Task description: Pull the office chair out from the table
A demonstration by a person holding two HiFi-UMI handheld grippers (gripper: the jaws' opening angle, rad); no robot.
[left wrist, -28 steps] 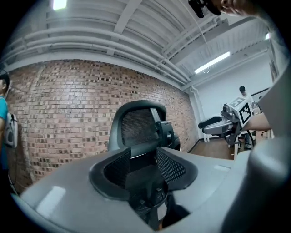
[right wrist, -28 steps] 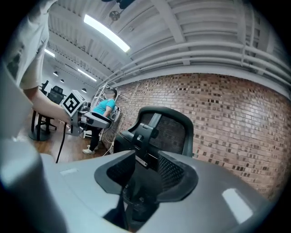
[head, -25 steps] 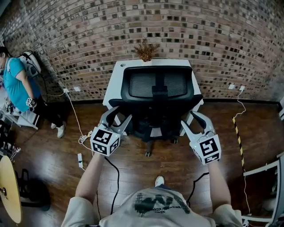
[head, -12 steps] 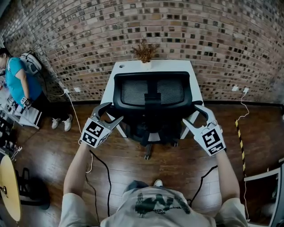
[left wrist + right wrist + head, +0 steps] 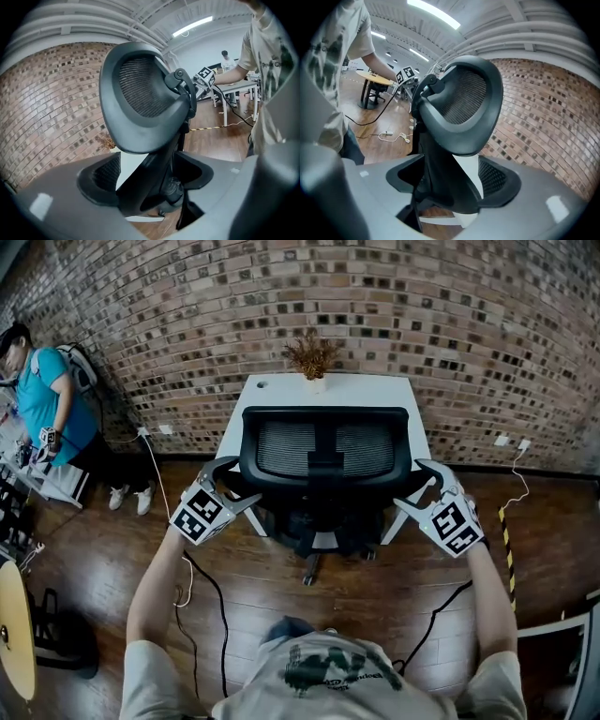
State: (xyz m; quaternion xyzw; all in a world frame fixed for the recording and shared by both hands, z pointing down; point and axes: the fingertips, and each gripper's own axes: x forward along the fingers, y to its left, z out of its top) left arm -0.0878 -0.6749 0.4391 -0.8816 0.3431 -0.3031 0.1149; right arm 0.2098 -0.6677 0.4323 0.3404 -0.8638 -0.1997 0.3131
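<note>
The black office chair (image 5: pixel 325 448), with a mesh back, stands tucked against the white table (image 5: pixel 328 388), its back to me. My left gripper (image 5: pixel 239 486) is at the chair's left side and my right gripper (image 5: pixel 413 486) at its right side, both beside the armrests. Both sets of jaws are opening and stand wide. In the left gripper view the chair's back (image 5: pixel 140 93) and its spine rise just ahead of the left gripper (image 5: pixel 154 174), with no pad pressing on them. The right gripper view shows the chair's back (image 5: pixel 464 108) just ahead of the right gripper (image 5: pixel 452 180), also untouched.
A small dried plant (image 5: pixel 312 357) sits on the table's far edge against the brick wall (image 5: pixel 469 334). Cables (image 5: pixel 183 577) trail over the wooden floor on both sides. A person in a teal shirt (image 5: pixel 42 399) is at the far left. Yellow-black tape (image 5: pixel 507 540) marks the floor at right.
Both grippers moved outward and forward to the chair's sides, rolled, and their jaws spread wider. The view shifted slightly forward over the chair.
</note>
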